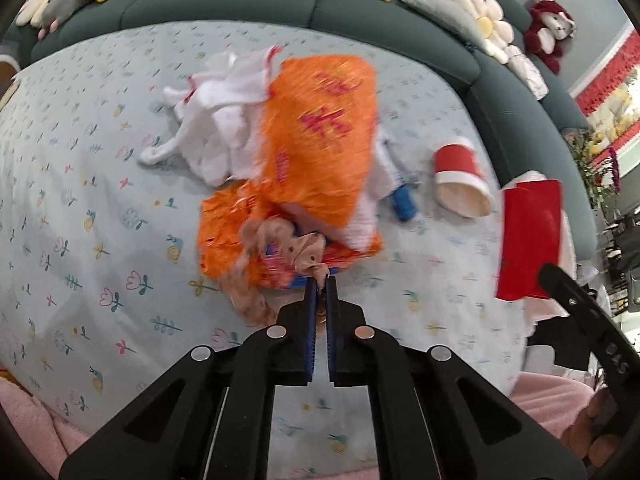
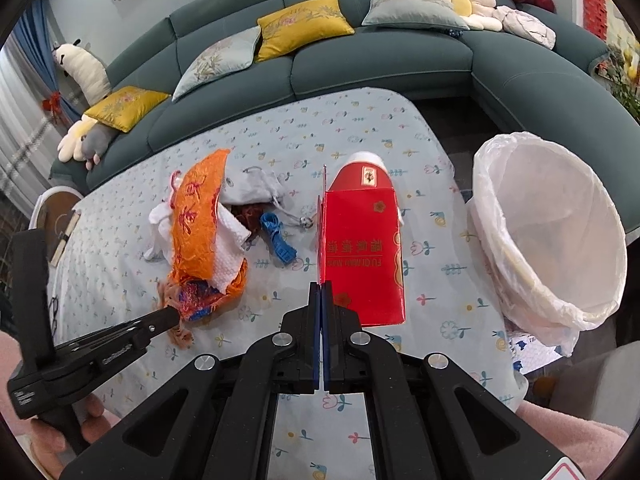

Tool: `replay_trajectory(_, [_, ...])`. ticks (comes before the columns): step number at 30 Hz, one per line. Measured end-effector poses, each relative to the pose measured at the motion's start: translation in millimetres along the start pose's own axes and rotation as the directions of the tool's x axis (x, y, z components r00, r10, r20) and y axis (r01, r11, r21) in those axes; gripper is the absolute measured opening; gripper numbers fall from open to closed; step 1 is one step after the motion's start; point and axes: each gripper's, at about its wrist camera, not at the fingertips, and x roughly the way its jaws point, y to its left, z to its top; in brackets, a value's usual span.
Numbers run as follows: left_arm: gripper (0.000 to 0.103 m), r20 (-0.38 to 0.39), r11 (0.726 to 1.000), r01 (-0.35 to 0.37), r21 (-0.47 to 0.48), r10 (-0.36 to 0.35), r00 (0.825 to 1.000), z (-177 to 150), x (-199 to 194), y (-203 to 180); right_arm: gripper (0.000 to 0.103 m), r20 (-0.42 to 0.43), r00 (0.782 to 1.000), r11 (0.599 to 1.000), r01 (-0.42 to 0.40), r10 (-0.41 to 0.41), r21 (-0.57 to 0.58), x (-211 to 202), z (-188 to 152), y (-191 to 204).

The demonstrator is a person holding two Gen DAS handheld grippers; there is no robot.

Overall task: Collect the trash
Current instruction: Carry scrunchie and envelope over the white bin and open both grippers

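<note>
Trash pickup on the flowery table (image 2: 360,128)

Left gripper (image 1: 321,276) pinches the peach wrapper (image 1: 280,240) by the orange bag (image 1: 320,128); right gripper (image 2: 321,286) clamps the red envelope (image 2: 360,248).

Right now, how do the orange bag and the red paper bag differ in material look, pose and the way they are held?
The orange bag looks crinkled and soft, slumped on the tablecloth; the red paper bag is smooth, stiff and flat. The left gripper is shut on a brownish scrap at the orange bag's near edge, while the right gripper is shut on the red paper bag's edge. Both carry printed characters.
</note>
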Motion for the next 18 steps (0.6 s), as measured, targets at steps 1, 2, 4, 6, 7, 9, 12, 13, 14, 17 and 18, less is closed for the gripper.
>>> replay_trajectory(1, [0.004,0.005,1.0,0.013,0.007,-0.013,1.0,1,-4,-5,0.001,0.009,1.0,1.0,0.0,0.0,0.002,-3,2,-2])
replay_trajectory(2, [0.004,0.013,0.999,0.024,0.021,-0.025,1.0,2,-10,-13,0.001,0.019,1.0,1.0,0.001,-0.001,0.006,-7,4,-4])
replay_trajectory(4, [0.004,0.031,0.997,0.046,0.059,-0.048,0.998,4,-21,-31,0.001,0.043,0.999,1.0,0.002,-0.003,0.018,-17,9,-13])
replay_trajectory(6, [0.004,0.042,0.994,0.064,0.09,-0.068,0.997,7,-28,-48,0.001,0.066,0.998,1.0,0.007,-0.009,0.03,-27,13,-21])
replay_trajectory(7, [0.004,0.047,0.992,0.077,0.103,-0.083,0.995,9,-31,-57,0.001,0.079,0.997,0.999,0.012,-0.015,0.037,-32,15,-27])
replay_trajectory(9, [0.004,0.054,0.986,0.112,0.124,-0.12,0.991,16,-37,-78,0.001,0.101,0.994,0.999,0.025,-0.03,0.048,-42,20,-39])
replay_trajectory(12, [0.004,0.056,0.975,0.152,0.165,-0.163,0.985,23,-40,-111,0.001,0.131,0.989,0.996,0.053,-0.062,0.073,-57,26,-63])
replay_trajectory(13, [0.004,0.057,0.971,0.158,0.18,-0.171,0.984,24,-39,-121,0.001,0.138,0.988,0.995,0.062,-0.073,0.081,-61,27,-71])
replay_trajectory(14, [0.004,0.057,0.966,0.165,0.201,-0.18,0.982,26,-39,-134,0.001,0.142,0.986,0.994,0.07,-0.082,0.085,-64,28,-77])
replay_trajectory(17, [0.004,0.049,0.951,0.184,0.249,-0.203,0.978,29,-35,-169,0.001,0.152,0.981,0.989,0.104,-0.118,0.102,-72,32,-103])
replay_trajectory(18, [0.004,0.043,0.945,0.189,0.268,-0.208,0.977,29,-32,-182,0.001,0.152,0.979,0.987,0.117,-0.133,0.109,-74,33,-113])
